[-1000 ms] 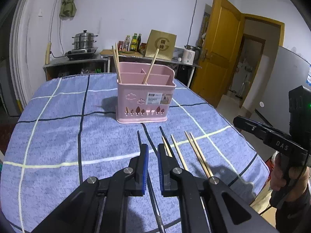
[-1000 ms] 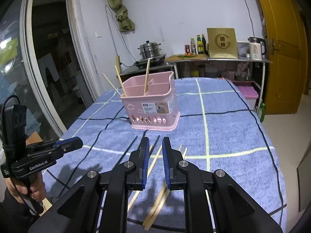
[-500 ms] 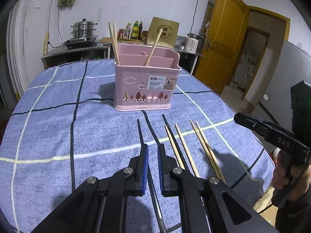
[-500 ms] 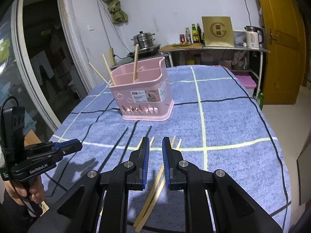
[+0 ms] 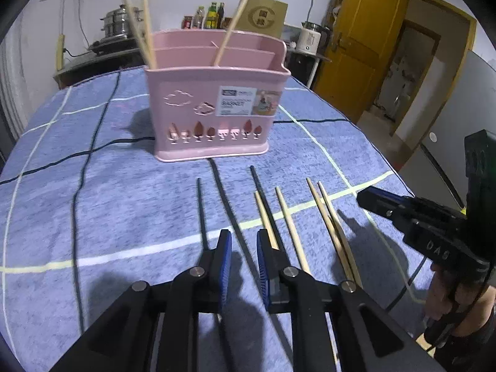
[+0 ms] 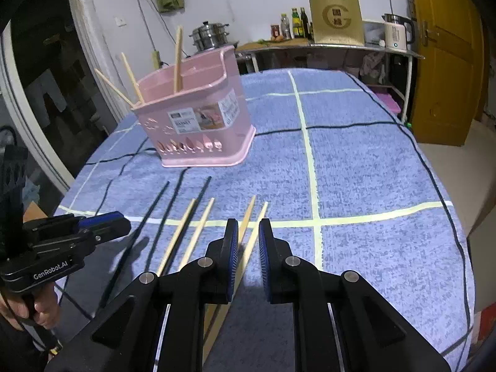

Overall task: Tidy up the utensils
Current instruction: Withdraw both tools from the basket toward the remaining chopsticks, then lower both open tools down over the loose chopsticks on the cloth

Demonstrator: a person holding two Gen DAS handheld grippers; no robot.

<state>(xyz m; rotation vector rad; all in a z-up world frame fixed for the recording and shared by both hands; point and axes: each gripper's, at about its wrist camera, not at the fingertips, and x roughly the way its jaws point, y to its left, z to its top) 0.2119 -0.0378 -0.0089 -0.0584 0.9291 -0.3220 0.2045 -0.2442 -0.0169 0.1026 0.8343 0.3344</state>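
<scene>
Six loose chopsticks on blue plaid-cloth counter [image 5: 93,217], lined up roughly parallel, tips toward pink plastic utensil basket [image 5: 214,105]. Two thin black chopsticks [image 5: 200,210] at left, one partly under left gripper. Four pale wooden chopsticks [image 5: 290,223] at right; outermost two touching along their length, inner two slightly apart. Three more wooden chopsticks [image 5: 145,24] standing tilted inside basket: two in left compartment, one leaning in middle section. Basket upright, well beyond loose sticks, label facing camera.

Left gripper [image 5: 243,241] low over counter between the black chopsticks, blue-padded fingers [image 5: 225,257] parted by narrow gap, jaws having just opened a little, nothing between them, nothing held. Right gripper [image 6: 248,235] above outer wooden pair [image 6: 254,226], fingers [image 6: 233,254] narrowly apart, one stick visible through gap below; contact with it not clear, no grip shown. Person's hand [image 6: 34,307] on left gripper handle, seen from right wrist view; other hand [image 5: 452,294] on right gripper handle, seen from left wrist view.

Beyond counter: side table with steel steamer pot [image 6: 210,35], bottles [image 6: 294,23], gold box [image 6: 336,20], white kettle [image 6: 396,35]. Yellow wooden door [image 6: 446,55] at right.
</scene>
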